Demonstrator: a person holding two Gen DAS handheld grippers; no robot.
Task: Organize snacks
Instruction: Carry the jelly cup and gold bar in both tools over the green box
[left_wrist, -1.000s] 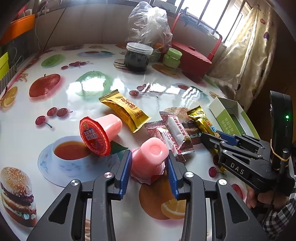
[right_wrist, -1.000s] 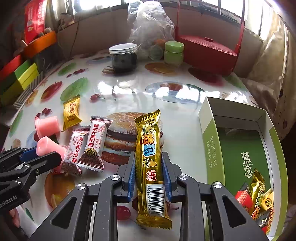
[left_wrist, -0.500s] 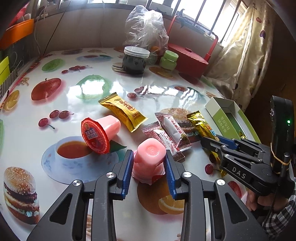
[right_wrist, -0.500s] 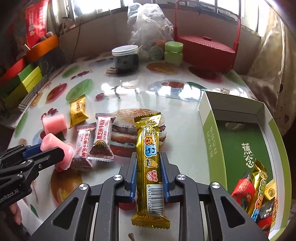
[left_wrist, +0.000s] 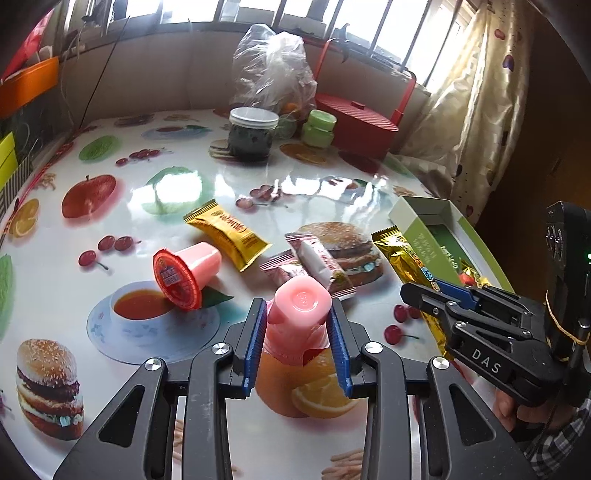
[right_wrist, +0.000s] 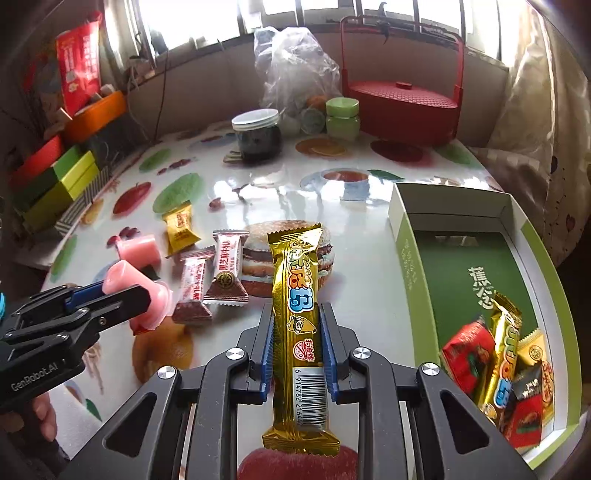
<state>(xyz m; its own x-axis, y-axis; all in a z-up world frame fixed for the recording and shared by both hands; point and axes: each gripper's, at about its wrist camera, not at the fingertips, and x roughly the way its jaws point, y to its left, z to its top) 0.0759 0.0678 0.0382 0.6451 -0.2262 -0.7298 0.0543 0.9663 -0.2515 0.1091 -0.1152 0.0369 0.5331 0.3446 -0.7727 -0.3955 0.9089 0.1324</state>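
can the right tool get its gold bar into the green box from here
Probably yes: the right tool grips the long gold foil snack bar, and the open green cardboard box sits right beside it with nothing between.

A home: fruit-print tablecloth (left_wrist: 110, 206), curtained (left_wrist: 491, 110) window, red lidded basket (right_wrist: 402, 103), food jars (left_wrist: 253, 134).

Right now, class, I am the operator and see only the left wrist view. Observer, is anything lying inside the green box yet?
Observer: Yes. The green box holds several wrapped snacks, piled at its near end.
Operator: The right gripper hides what it carries. What is it?
Observer: The right gripper is shut on a long gold bar, with the barcode end nearest the camera.
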